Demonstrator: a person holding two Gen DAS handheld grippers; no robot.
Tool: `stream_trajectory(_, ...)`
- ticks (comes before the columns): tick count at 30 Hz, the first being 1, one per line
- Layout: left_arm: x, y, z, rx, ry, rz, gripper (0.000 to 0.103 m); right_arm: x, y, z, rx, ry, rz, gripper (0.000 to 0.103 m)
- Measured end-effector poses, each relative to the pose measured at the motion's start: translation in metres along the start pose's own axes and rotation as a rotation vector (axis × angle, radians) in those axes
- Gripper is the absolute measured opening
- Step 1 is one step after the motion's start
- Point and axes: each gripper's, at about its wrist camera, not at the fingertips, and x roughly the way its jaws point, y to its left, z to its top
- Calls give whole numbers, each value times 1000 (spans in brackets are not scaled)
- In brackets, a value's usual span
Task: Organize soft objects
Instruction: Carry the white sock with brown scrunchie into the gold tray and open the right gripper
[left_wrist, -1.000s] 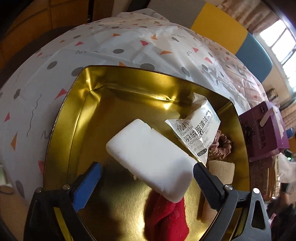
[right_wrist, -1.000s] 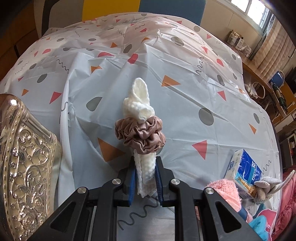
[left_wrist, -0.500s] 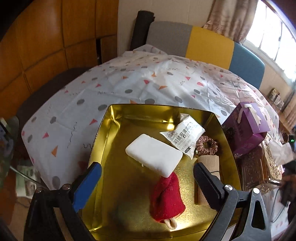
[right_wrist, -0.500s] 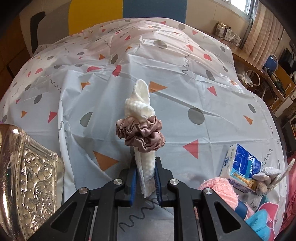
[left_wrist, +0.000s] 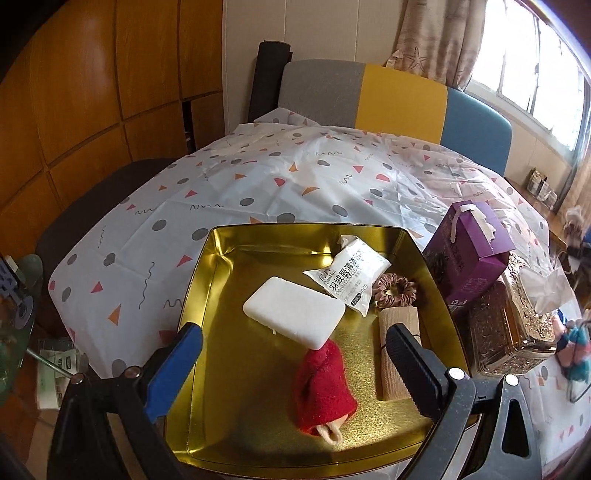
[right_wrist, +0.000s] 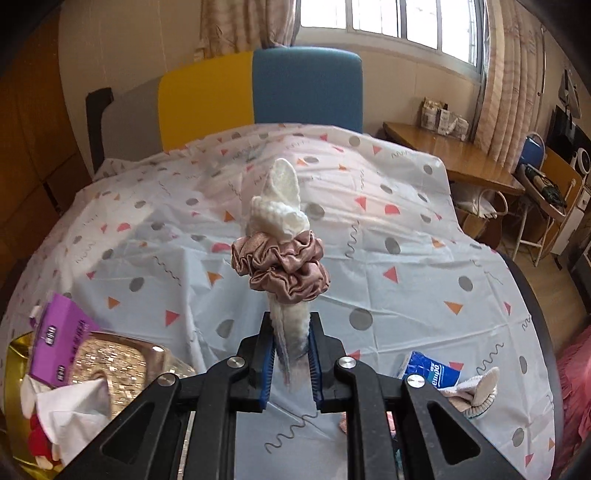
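1. The desk (left_wrist: 258, 192) is being covered by a white cloth printed with grey dots, coloured triangles and squiggles; a grey, yellow and blue chair back (left_wrist: 391, 99) is standing at its far edge.
2. Wooden wall panels (left_wrist: 92, 85) are being seen to the left, a curtained window (right_wrist: 391, 22) at the back, and a wooden side table (right_wrist: 450, 155) to the right.
3. The left gripper (left_wrist: 293, 341) is being held above a gold tin (left_wrist: 207, 280), its fingers spread wide apart and gripping nothing.
4. Inside the tin, a white block (left_wrist: 295, 314), a white sachet (left_wrist: 347, 277), a brown scrunchie (left_wrist: 393, 291), a beige roll (left_wrist: 397, 354) and a red knitted piece (left_wrist: 325, 387) are lying.
5. A purple box (left_wrist: 469, 251) is resting just beside the tin.
6. The right gripper (right_wrist: 291, 343) is being held above the desk, its fingers closed on a white knitted piece (right_wrist: 280, 210) ringed by a pink scrunchie (right_wrist: 282, 266).
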Motion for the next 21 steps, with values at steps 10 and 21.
stream_trajectory(10,-7,5,-7,2,-13,15,100,-62,78,18,-120,-107,195,15)
stream_trajectory(21,-22,31,-6,-33,-63,67,100,-85,226,1,-362,-46,502,15)
